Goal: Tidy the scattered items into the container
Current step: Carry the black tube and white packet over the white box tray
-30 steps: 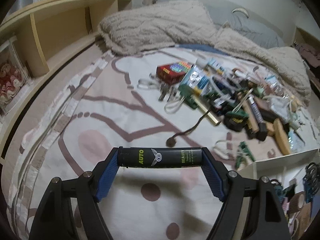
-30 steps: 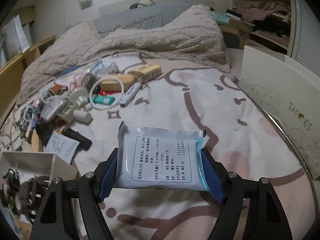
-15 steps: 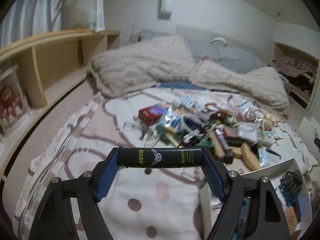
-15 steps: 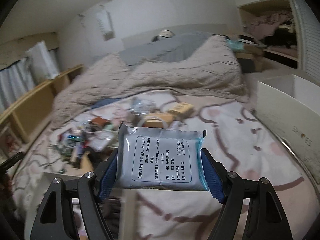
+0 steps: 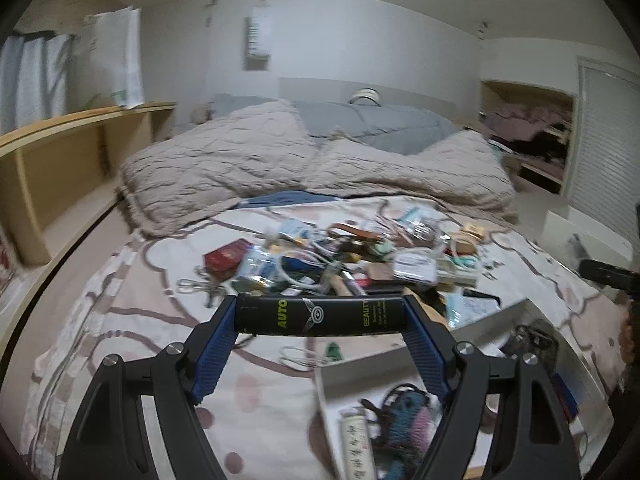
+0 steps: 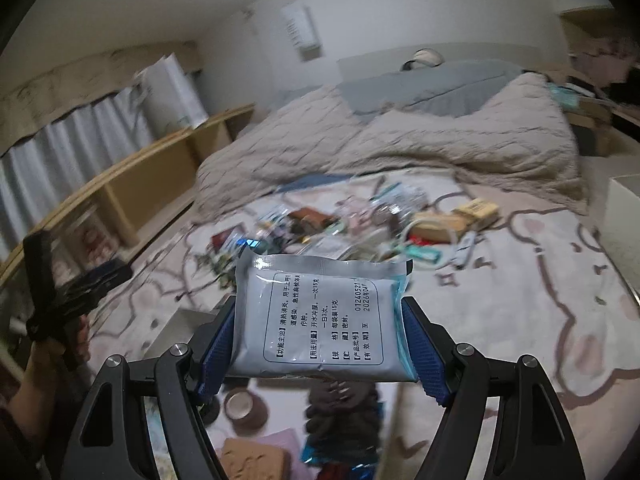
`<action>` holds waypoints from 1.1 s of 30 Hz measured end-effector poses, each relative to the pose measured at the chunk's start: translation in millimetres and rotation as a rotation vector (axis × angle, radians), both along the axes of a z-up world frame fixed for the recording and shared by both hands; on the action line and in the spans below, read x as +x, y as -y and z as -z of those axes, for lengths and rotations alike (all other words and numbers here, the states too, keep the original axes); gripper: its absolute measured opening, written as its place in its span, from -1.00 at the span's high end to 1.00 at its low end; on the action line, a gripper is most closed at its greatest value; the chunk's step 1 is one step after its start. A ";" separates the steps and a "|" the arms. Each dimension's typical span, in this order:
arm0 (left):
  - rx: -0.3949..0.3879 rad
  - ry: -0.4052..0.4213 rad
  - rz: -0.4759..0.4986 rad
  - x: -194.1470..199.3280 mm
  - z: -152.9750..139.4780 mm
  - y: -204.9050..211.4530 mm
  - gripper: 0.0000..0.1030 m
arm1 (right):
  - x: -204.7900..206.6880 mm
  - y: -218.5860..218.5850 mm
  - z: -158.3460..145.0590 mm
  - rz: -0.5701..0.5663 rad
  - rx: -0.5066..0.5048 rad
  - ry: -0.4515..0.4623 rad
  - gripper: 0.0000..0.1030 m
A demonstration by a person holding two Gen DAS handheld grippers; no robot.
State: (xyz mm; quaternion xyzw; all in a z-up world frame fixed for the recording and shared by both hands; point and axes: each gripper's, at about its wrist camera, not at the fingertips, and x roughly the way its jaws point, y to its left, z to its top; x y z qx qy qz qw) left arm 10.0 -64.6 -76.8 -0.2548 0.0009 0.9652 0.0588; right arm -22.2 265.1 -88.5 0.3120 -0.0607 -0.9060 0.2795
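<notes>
My left gripper (image 5: pixel 320 316) is shut on a black tube (image 5: pixel 320 315) with yellow "AUTO" lettering, held crosswise above the near left corner of the white container (image 5: pixel 472 326). My right gripper (image 6: pixel 320 320) is shut on a silver-blue sachet (image 6: pixel 320 312) printed with black text, held above the container, whose contents (image 6: pixel 340 408) show below it. The container holds several items, among them a blue and pink knitted toy (image 5: pixel 404 412) and a white tube (image 5: pixel 356 440). A pile of scattered items (image 5: pixel 340 256) lies on the bed beyond; it also shows in the right wrist view (image 6: pixel 360 224).
A beige blanket (image 5: pixel 280 164) and grey duvet (image 5: pixel 376 128) lie at the bed's far end. A wooden shelf (image 5: pixel 60 160) runs along the left. A white box (image 6: pixel 624 216) stands at the right. The other gripper and hand (image 6: pixel 60 300) show at the left of the right wrist view.
Both grippers have lifted and drawn back from the bed over the container, each still holding its item. The container's inside now shows under both.
</notes>
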 end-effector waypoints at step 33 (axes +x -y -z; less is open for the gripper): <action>-0.022 0.222 0.305 9.0 33.9 -65.2 -0.54 | 60.3 106.1 63.2 -0.487 0.396 0.120 -0.58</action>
